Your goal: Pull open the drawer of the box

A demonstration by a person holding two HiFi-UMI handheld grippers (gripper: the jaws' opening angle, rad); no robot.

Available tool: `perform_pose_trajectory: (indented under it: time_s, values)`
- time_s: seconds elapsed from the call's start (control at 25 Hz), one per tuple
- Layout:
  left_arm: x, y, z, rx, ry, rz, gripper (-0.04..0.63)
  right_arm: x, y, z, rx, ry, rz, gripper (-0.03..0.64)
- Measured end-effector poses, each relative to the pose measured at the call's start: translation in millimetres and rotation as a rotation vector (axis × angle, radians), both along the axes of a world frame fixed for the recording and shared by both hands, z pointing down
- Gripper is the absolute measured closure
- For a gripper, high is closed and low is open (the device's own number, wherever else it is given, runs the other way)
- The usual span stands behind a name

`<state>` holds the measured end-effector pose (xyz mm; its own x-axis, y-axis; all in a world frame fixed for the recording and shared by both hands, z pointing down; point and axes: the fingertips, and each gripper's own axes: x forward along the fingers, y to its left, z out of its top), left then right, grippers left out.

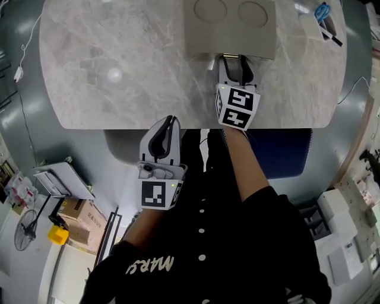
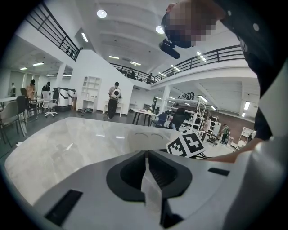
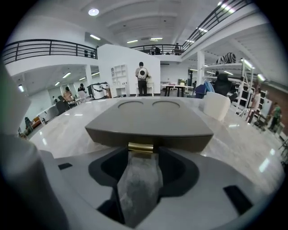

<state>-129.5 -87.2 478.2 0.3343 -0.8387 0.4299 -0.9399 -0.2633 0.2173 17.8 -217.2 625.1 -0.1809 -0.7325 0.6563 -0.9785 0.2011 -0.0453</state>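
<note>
A marble table [image 1: 119, 59] fills the upper frame, over grey floor [image 1: 15, 136]. A balcony railing [image 3: 45, 46] and a ceiling light [image 3: 93, 12] sit upper left.

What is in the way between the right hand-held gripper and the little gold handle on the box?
Nothing visible. The right hand-held gripper is open, its jaw tips right at the gold handle on the front of the box. Only bare marble table shows between them.

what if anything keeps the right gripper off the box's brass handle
Likely nothing, so yes: the right gripper is open and the brass handle on the box sits at its jaw tips.
</note>
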Motion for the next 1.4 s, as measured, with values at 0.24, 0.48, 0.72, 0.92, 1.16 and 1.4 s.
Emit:
perform_pose_trajectory:
  time_s: [0.24,0.48,0.72,0.92,1.16,1.4]
  values:
    - [-2.1,1.5,7.3,-0.020,-0.001,-0.006,0.565,-5.0,0.6,0.2,0.001,0.032,0.002,0.451]
    - [-3.0,2.7,8.9,-0.021,-0.005,-0.004,0.565,-6.2,2.1,1.2,-0.011,0.039,-0.013,0.454]
    - [0.2,6.3,5.0,-0.021,-0.008,0.001,0.565,-4.7,14.5,1.2,-0.041,0.043,-0.018,0.454]
    - [3.5,7.9,0.7,-0.004,-0.016,0.011,0.565,-4.8,29.3,1.0,-0.056,0.043,-0.028,0.454]
    - [9.7,11.3,-0.4,-0.003,-0.026,0.021,0.565,-2.6,50.5,1.1,-0.072,0.046,-0.028,0.454]
    - [14.1,14.2,1.6,-0.014,-0.031,0.029,0.565,-1.3,75.5,1.7,-0.095,0.046,-0.036,0.454]
